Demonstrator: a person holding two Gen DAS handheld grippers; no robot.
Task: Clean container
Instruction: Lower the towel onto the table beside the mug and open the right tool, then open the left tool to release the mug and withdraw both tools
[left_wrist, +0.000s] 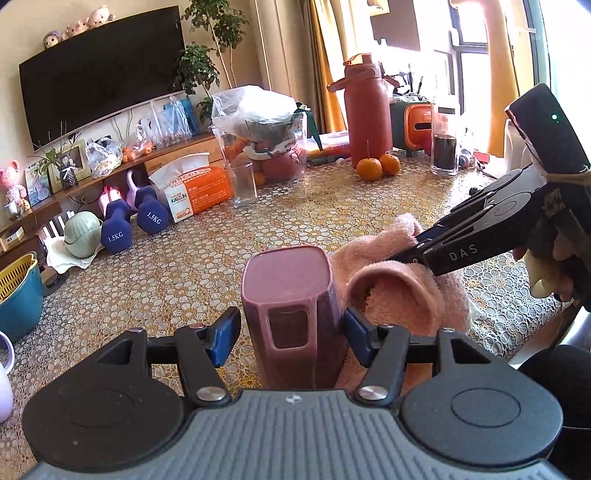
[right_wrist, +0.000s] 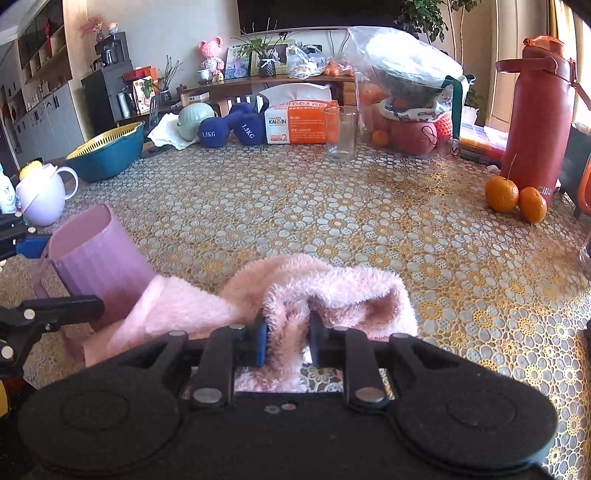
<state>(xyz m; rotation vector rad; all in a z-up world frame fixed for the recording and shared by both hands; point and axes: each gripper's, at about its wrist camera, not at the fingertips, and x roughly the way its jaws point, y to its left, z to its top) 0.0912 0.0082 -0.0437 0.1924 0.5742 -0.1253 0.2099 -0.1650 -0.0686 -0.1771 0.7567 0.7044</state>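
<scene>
Wiping not begun: right gripper (right_wrist: 286, 341) clamps the pink towel (right_wrist: 332, 291) beside the purple container (left_wrist: 291, 310), which left gripper (left_wrist: 291, 338) straddles unclosed.

open tablecloth (right_wrist: 295, 206) ahead; glass (right_wrist: 341, 133), oranges (right_wrist: 515, 197) at edges

Both hand-held gripper units, left (left_wrist: 288, 341) & right (right_wrist: 286, 341): black bodies, blue pads, silver screws, white "DAS" lettering.

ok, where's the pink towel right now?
On the patterned table, the pink towel lies bunched just right of the purple container, touching it. The right gripper pinches a fold; the left gripper straddles the container.
</scene>
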